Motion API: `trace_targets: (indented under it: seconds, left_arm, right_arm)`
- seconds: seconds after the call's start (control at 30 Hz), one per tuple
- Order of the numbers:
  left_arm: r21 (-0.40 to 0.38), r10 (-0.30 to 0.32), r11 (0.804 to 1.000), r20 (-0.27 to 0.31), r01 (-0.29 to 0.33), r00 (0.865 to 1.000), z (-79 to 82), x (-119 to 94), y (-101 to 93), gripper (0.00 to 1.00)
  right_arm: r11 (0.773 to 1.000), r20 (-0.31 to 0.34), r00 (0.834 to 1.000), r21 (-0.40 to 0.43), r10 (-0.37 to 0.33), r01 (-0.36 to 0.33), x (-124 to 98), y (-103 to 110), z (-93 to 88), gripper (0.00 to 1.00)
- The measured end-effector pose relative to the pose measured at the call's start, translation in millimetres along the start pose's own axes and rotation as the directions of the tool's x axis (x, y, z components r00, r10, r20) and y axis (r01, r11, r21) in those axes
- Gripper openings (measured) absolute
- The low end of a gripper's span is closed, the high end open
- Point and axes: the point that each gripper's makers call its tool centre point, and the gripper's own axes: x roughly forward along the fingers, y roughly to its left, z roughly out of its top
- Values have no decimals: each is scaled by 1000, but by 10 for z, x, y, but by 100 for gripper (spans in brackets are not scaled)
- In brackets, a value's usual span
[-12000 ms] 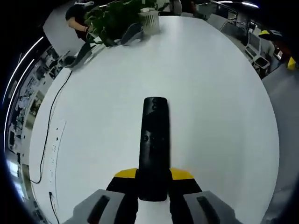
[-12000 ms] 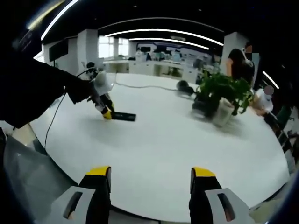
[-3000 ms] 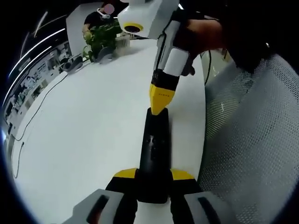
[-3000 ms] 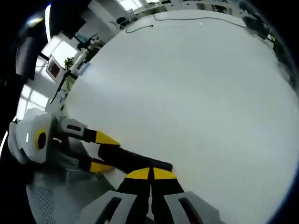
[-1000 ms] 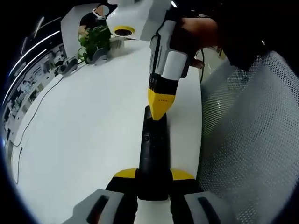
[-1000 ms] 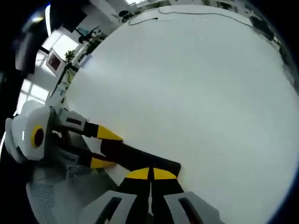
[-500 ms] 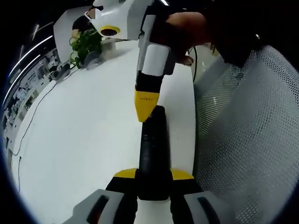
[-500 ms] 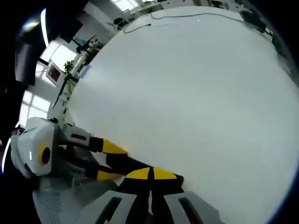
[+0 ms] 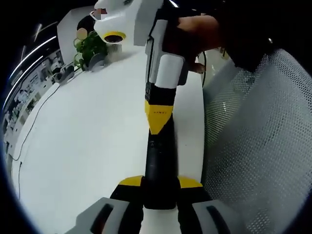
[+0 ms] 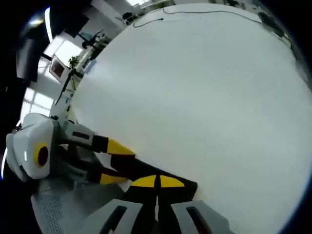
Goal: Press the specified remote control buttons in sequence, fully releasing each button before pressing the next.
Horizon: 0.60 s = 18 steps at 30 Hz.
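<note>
Black and slim, the remote control [image 9: 160, 161] is sitting clamped between the yellow-tipped jaws of my left gripper [image 9: 160, 184], its near end in the grip and its length reaching out over the white table [image 9: 87, 141]. My right gripper [image 9: 158, 118], jaws pressed together into one yellow point, is bearing down on the remote's top face just past the middle. Beyond the remote, a potted plant [image 9: 92, 45] is standing at the table's far edge.
</note>
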Motion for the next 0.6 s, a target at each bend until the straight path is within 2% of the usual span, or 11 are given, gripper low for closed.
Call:
trace_targets:
  seconds: [0.2,0.37,0.6]
  left_arm:
    - [-1,-1,1000,2,1,1000,1,1,1,25]
    - [-1,-1,1000,-2,1,1000,0,0,4,25]
    - [-4,2,1000,-2,-2,1000,3,-5,4,25]
  right_arm:
    - [1000,21,1000,-24,-12,12,20,-6,8,0]
    - [1000,32,999,4,8,-9,18,-25,15,0]
    - [1000,19,1000,6,14,-15,3,7,4,0]
